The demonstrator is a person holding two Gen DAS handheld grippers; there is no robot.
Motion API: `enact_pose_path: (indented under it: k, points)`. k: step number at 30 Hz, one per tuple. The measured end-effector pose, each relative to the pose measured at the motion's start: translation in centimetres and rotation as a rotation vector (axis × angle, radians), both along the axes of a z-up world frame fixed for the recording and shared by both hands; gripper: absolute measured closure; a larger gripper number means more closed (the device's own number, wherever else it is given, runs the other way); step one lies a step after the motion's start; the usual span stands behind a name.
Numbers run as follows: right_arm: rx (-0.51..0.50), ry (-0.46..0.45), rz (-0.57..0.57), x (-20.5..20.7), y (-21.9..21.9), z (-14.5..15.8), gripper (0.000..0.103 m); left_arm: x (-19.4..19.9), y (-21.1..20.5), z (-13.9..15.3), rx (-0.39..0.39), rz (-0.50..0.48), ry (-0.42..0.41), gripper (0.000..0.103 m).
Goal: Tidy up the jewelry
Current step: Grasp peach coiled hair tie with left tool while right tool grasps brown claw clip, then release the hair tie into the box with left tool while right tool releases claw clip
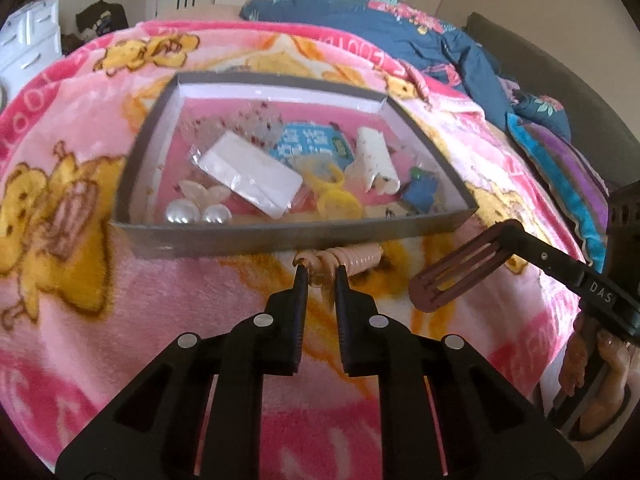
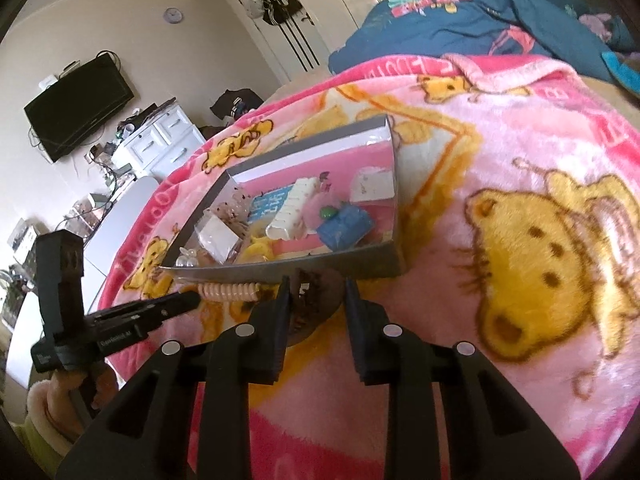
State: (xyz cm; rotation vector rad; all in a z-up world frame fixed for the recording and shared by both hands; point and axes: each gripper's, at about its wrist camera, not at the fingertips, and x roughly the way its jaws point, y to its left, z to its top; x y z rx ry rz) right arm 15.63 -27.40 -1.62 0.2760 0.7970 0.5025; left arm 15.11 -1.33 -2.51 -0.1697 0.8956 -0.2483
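Note:
A grey shallow box [image 1: 280, 237] lies on the pink blanket and holds several trinkets: a white packet [image 1: 252, 176], pearl pieces [image 1: 200, 213], yellow rings [image 1: 334, 194] and a blue card [image 1: 312, 145]. Just in front of the box, my left gripper [image 1: 321, 276] is shut on one end of a pale pink spiral hair tie [image 1: 360, 265], whose coil trails to the right. To its right, my right gripper [image 2: 318, 286] is shut on a brown claw clip [image 2: 308, 294], which hangs above the blanket. The clip [image 1: 460, 270] also shows in the left wrist view, and the spiral tie [image 2: 232, 292] in the right wrist view.
The pink blanket with yellow bears [image 1: 100, 312] covers the bed. A blue floral duvet [image 1: 400, 28] is bunched up behind the box. A hand [image 1: 600, 368] grips the right tool's handle. White drawers [image 2: 160, 144] and a wall television [image 2: 80, 108] stand beyond the bed.

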Motion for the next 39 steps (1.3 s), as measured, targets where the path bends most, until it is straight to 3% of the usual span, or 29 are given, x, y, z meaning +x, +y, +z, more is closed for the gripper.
enact_pose_path:
  k: [14, 24, 39]
  points:
    - [0.007, -0.096, 0.006, 0.6, 1.4, 4.3, 0.078, -0.6, 5.3, 4.6, -0.033, 0.129, -0.127, 0.096]
    - [0.009, -0.133, 0.027, 3.8, 4.7, 5.8, 0.078, 0.3, 8.8, 5.3, -0.021, 0.235, -0.144, 0.096]
    - [-0.020, -0.160, 0.013, 7.2, 7.6, 5.9, 0.078, 4.2, 9.3, 4.7, -0.017, 0.266, -0.135, 0.096]
